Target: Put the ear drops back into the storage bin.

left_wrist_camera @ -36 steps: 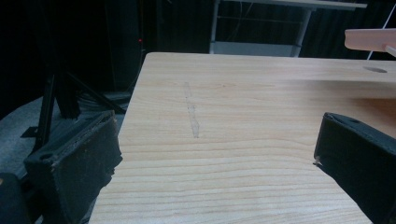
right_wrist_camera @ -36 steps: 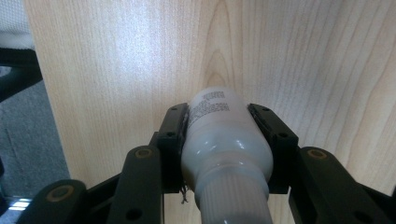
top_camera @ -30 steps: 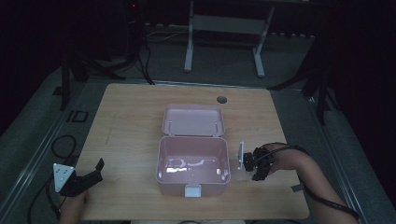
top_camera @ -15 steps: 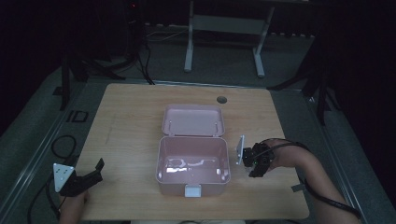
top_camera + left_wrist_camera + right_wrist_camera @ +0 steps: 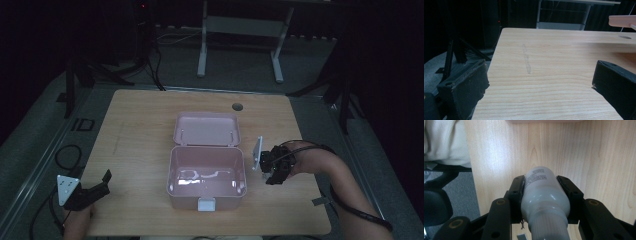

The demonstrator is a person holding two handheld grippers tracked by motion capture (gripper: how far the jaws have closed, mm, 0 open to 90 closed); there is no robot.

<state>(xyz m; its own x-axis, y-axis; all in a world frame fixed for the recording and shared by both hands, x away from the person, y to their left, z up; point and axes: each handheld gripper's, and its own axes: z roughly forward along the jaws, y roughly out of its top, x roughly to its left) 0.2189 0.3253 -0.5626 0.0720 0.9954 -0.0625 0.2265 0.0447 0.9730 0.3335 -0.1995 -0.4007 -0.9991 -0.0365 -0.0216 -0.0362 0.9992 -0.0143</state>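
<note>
Right gripper view: my right gripper holds a grey bottle tight between its jaws, just beside the open pink box. I judge carrying is underway; next, lifting it over the rim. My left gripper waits wide, empty.
</note>
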